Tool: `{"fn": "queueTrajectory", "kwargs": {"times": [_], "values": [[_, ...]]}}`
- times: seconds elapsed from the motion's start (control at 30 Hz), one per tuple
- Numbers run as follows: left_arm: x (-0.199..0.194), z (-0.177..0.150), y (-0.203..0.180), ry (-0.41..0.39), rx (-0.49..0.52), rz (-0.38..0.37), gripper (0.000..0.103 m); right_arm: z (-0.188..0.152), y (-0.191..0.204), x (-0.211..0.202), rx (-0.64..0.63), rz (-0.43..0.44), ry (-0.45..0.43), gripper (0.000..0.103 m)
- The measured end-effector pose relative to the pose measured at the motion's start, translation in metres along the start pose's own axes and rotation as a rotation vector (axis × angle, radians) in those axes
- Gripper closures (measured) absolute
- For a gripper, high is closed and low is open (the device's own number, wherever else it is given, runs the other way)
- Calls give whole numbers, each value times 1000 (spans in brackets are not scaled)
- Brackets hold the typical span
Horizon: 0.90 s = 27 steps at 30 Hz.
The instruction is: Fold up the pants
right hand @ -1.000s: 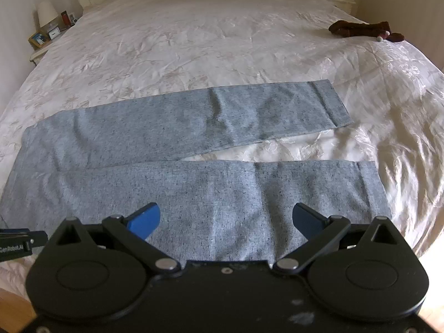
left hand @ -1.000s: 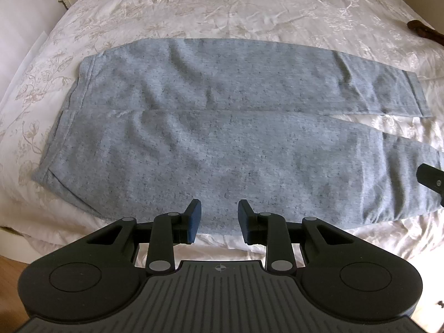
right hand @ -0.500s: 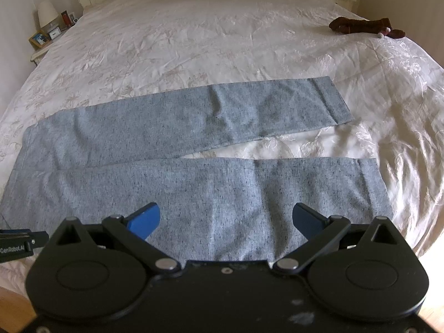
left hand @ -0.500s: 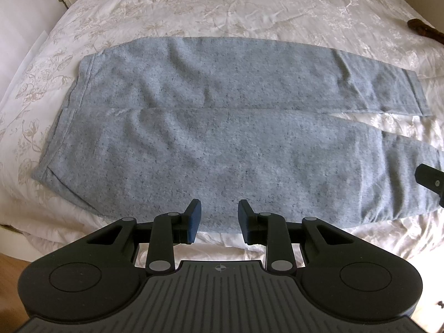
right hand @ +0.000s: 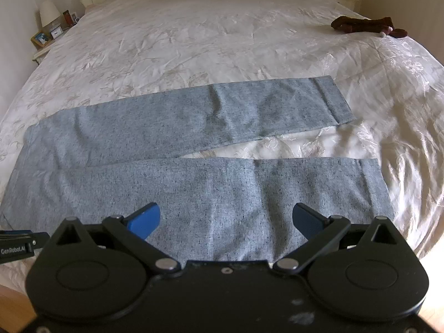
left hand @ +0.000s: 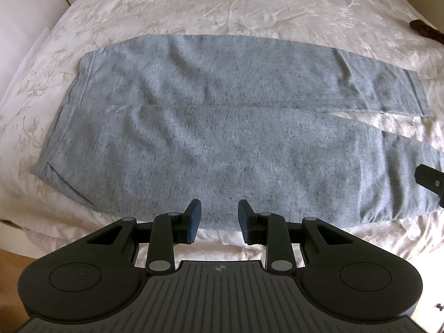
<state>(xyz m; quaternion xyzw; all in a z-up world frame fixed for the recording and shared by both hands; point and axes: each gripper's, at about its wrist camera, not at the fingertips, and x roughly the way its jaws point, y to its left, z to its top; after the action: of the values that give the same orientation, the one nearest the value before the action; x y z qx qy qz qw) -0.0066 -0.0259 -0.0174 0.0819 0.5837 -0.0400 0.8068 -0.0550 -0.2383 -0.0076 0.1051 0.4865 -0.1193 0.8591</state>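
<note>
Grey pants (left hand: 211, 127) lie flat on the white bed, waistband at the left, both legs running to the right with a gap between them near the cuffs. They also show in the right wrist view (right hand: 211, 194). My left gripper (left hand: 219, 216) is open with a narrow gap and empty, above the near edge of the near leg. My right gripper (right hand: 226, 217) is wide open and empty, above the near leg toward the cuff end. Its tip shows at the right edge of the left wrist view (left hand: 430, 179).
The bed's white floral cover (right hand: 222, 33) stretches far behind the pants. A brown soft toy (right hand: 366, 25) lies at the far right. A nightstand with a lamp (right hand: 48, 14) and frames stands at the far left. Wood floor (left hand: 16, 260) shows below the bed edge.
Both grippers have shifted slightly over the pants; the views drifted a little. Jaw openings are unchanged and the pants have not moved.
</note>
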Motion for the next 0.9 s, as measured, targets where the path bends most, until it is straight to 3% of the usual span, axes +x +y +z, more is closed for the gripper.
{"fn": "queueTrajectory", "kwargs": {"times": [0.37,0.6,0.9], "values": [[-4,-1,-3,-1,-12,-5,74,1,-5,-1,-8,10,-3,0],[-12,-1,-10,-42,-19,-5,74,1,-8,-6,-15,42,-19,0],[-33,8,-11,-169,-42,14,74,9,-16,-28,-75,59,-159,0]]}}
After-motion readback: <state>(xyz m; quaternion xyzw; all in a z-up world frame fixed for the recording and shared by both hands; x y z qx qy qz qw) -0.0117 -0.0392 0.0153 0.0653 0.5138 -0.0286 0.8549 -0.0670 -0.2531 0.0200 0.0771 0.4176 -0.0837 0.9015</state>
